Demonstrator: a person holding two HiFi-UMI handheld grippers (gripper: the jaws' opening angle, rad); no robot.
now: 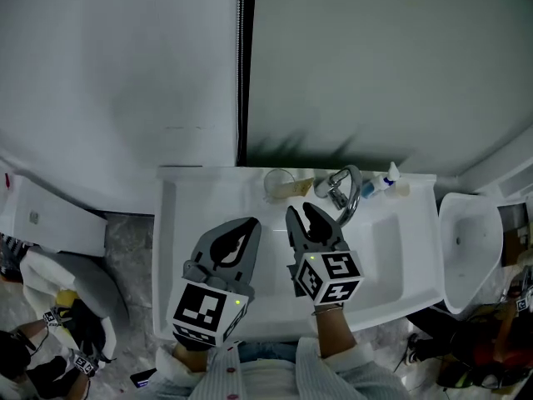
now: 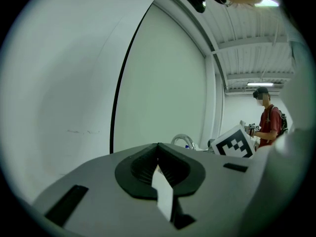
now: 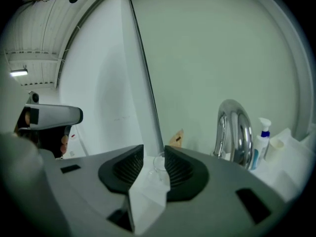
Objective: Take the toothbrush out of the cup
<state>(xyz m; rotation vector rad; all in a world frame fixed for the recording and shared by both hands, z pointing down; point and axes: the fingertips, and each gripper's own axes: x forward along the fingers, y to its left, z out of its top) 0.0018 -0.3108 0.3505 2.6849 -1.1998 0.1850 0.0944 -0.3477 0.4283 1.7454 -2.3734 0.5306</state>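
Observation:
A clear cup (image 1: 278, 182) stands on the back ledge of the white washbasin (image 1: 391, 252), left of the tap. A tan toothbrush (image 1: 296, 188) leans out of it to the right. My right gripper (image 1: 300, 212) hovers just in front of the cup, open and empty. In the right gripper view the cup (image 3: 157, 165) shows in the gap of my right gripper (image 3: 154, 150), a little beyond the tips, and the toothbrush (image 3: 177, 138) rises behind it. My left gripper (image 1: 249, 224) is over the basin's left ledge, and the left gripper view shows that gripper (image 2: 158, 146) shut and empty.
A chrome tap (image 1: 343, 192) curves over the bowl right of the cup, and a small blue and white bottle (image 1: 388, 177) stands beyond it. A toilet (image 1: 470, 240) sits to the right. Wall panels rise close behind. A person in red (image 2: 269, 125) stands far off.

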